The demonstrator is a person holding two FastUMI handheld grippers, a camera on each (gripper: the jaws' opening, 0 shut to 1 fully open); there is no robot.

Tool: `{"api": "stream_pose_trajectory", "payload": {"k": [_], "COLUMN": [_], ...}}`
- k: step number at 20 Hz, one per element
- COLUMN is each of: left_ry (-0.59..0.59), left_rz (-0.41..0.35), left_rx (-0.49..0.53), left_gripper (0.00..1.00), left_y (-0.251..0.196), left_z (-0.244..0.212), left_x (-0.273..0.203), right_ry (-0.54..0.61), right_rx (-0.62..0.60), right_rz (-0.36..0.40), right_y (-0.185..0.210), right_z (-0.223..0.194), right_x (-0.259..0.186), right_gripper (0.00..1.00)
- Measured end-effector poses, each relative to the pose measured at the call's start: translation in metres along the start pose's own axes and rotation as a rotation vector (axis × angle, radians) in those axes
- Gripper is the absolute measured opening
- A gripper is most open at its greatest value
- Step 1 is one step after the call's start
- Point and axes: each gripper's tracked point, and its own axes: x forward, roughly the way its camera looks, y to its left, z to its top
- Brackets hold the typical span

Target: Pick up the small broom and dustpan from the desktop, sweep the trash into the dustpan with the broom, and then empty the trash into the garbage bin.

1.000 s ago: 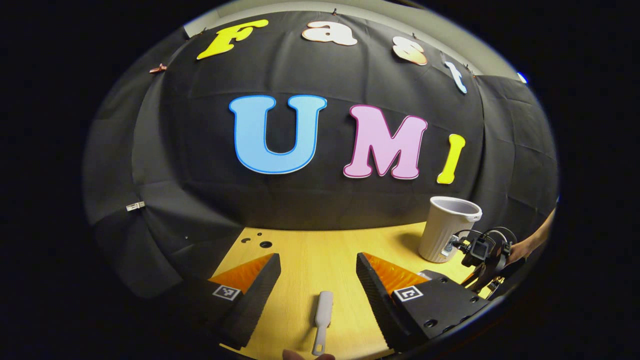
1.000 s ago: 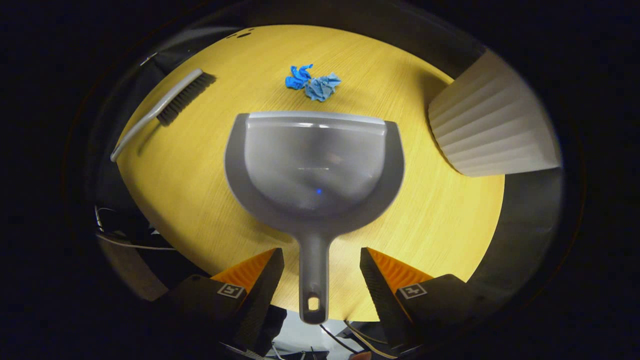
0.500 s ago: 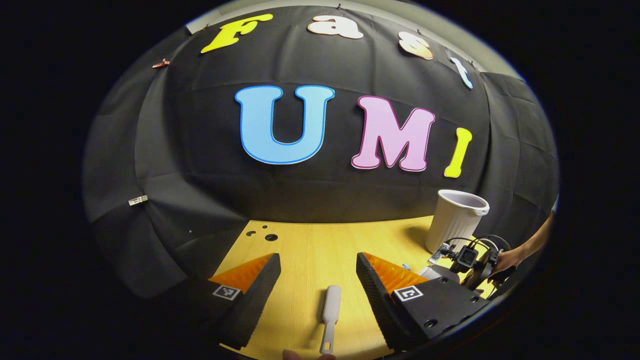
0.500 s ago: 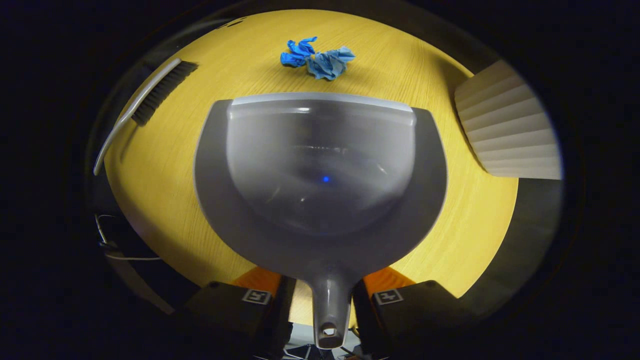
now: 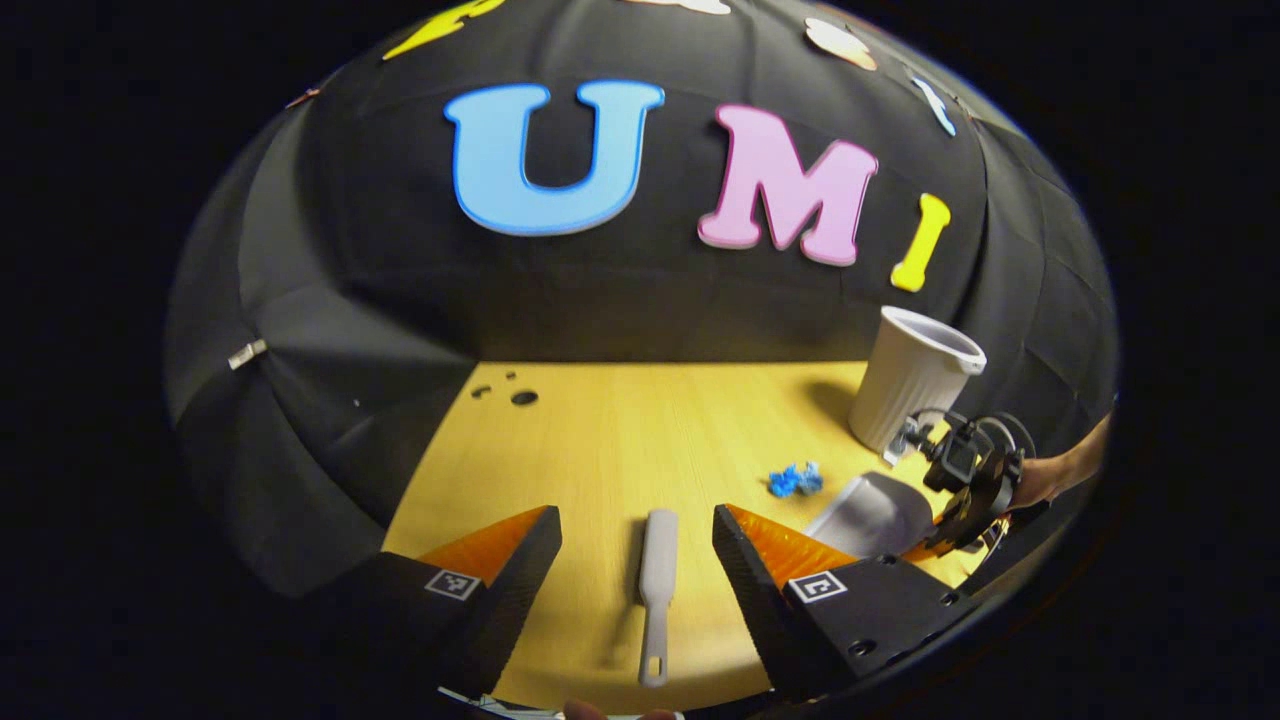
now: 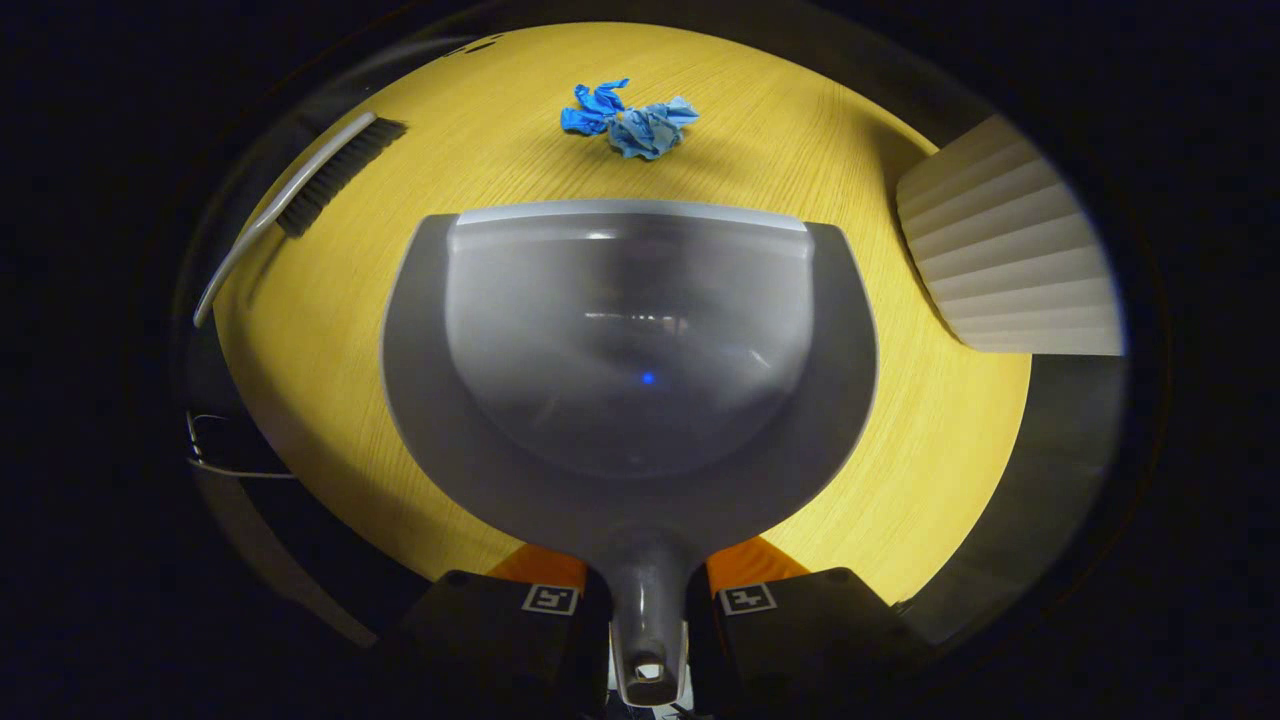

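The dustpan point(image 6: 630, 350) is gripped at its handle by the right gripper point(image 6: 648, 600), whose fingers are closed against both sides of the handle neck at 6 o'clock in the right gripper view. The pan lies flat on the desktop point(image 6: 900, 480) with its lip pointed toward 12 o'clock, where the crumpled blue trash point(image 6: 630, 118) sits a little way off the lip. The ribbed white garbage bin point(image 6: 1010, 270) is seen at 3 o'clock, and the small broom point(image 6: 300, 205) at 10 o'clock, bristles toward the trash.

In the left gripper view the left gripper point(image 5: 637, 560) is held wide open and nothing is clasped; the broom point(image 5: 656, 580) is framed between the fingers at 6 o'clock, handle end nearest, and is not yet touched. The trash point(image 5: 796, 480) and bin point(image 5: 915, 380) are seen toward 3 o'clock, with the dustpan point(image 5: 875, 515) and the right gripper point(image 5: 965, 480) beside them.

The step in hand is judged to be the taking of the broom. It is best done if the open fingers are lowered squarely over the narrow handle, centred so both pads meet it together, and closed on the thicker part ahead of the hanging hole, so that the bristles are left free. The dustpan should be kept pressed flat, lip down, so that the trash is not pushed under it.
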Motion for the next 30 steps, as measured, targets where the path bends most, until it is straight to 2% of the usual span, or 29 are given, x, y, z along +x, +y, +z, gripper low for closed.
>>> {"api": "stream_pose_trajectory", "payload": {"k": [7,11,16,18,19,21,24,25,27,30], "left_ry": [0.399,0.528,0.633,0.667,0.689,0.715,0.743,0.754,0.766,0.736], "left_rz": [-0.051,-0.031,-0.027,-0.029,-0.028,-0.019,-0.018,-0.03,-0.05,-0.052], "left_rx": [0.085,0.082,0.112,0.118,0.122,0.144,0.13,0.114,0.094,0.15], "left_gripper": [0.95,0.94,0.89,0.81,0.7,0.56,0.41,0.32,0.28,0.25], "left_y": [-0.015,-0.008,-0.004,-0.005,-0.005,-0.001,0.0,0.0,-0.002,0.004], "left_z": [-0.088,-0.125,-0.146,-0.153,-0.158,-0.165,-0.173,-0.176,-0.175,-0.168], "left_x": [0.041,0.057,0.078,0.087,0.091,0.097,0.104,0.105,0.103,0.104], "right_ry": [-0.052,-0.069,-0.079,-0.081,-0.081,-0.084,-0.085,-0.086,-0.088,-0.09], "right_rx": [-0.004,-0.011,-0.013,-0.014,-0.014,-0.011,-0.009,-0.009,-0.008,-0.007], "right_rz": [0.029,0.028,0.033,0.034,0.035,0.036,0.033,0.03,0.029,0.026], "right_y": [-0.003,-0.006,-0.008,-0.009,-0.008,-0.008,-0.008,-0.009,-0.007,-0.007], "right_z": [0.005,0.006,0.007,0.007,0.007,0.007,0.008,0.008,0.007,0.008], "right_x": [-0.007,-0.006,-0.007,-0.007,-0.006,-0.007,-0.007,-0.007,-0.007,-0.008], "right_gripper": [0.36,0.36,0.36,0.36,0.36,0.36,0.36,0.36,0.36,0.36]}}
